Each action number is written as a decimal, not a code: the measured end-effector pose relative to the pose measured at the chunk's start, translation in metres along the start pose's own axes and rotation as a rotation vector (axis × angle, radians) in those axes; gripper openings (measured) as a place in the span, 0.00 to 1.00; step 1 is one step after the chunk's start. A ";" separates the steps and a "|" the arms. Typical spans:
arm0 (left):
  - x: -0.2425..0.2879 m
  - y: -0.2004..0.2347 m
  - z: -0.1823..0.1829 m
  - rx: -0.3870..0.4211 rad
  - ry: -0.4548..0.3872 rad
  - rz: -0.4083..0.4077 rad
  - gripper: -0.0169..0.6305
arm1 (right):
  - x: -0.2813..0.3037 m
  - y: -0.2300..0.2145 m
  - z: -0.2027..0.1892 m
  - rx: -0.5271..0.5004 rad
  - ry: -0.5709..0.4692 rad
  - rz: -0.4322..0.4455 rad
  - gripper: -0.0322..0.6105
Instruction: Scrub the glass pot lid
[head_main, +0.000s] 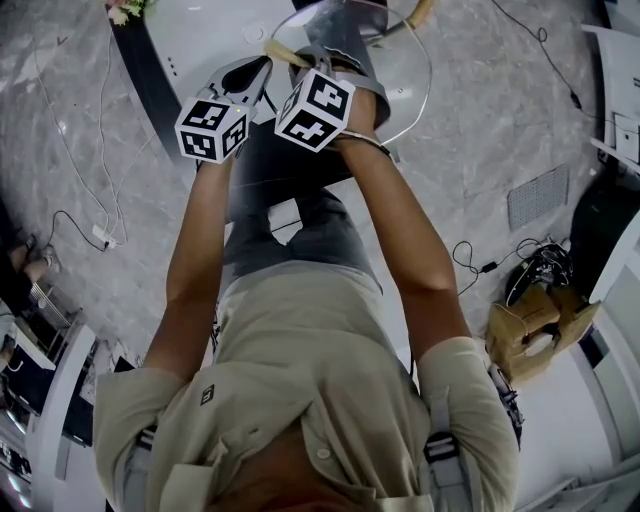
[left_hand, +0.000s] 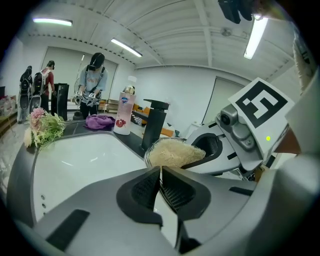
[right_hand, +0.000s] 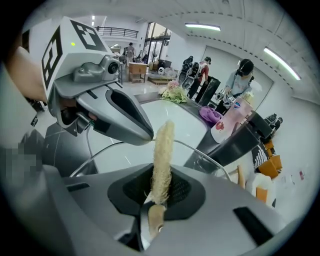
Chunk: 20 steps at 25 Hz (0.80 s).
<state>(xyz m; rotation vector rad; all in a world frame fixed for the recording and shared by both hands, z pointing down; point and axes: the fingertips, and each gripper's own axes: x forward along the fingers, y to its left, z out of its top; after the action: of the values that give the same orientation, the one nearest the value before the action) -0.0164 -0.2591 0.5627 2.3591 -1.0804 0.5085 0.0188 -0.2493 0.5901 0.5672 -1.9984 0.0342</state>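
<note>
The glass pot lid is held up over the sink, and its metal rim arcs across the right gripper view. My left gripper is shut on the lid's thin edge, seen between its pads. My right gripper is shut on a loofah scrubber with a wooden handle. The loofah rests against the lid's face, close to the left gripper. In the head view the right gripper sits just right of the left one.
A white sink lies below, with a black faucet behind it. On the counter stand a soap bottle, a purple cloth and flowers. People stand in the background. Cables cross the marble floor.
</note>
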 end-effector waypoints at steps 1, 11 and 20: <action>0.000 0.000 0.000 0.001 0.001 0.000 0.07 | 0.000 0.000 0.000 0.003 0.000 0.001 0.13; -0.003 -0.002 -0.002 0.004 0.006 0.012 0.07 | -0.010 -0.040 -0.060 0.097 0.065 -0.032 0.13; -0.005 -0.004 -0.001 0.008 0.006 0.020 0.07 | -0.068 -0.138 -0.170 0.327 0.179 -0.252 0.13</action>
<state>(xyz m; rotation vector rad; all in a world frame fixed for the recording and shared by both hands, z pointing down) -0.0165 -0.2529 0.5599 2.3546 -1.1018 0.5269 0.2419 -0.3015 0.5857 0.9868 -1.7446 0.2522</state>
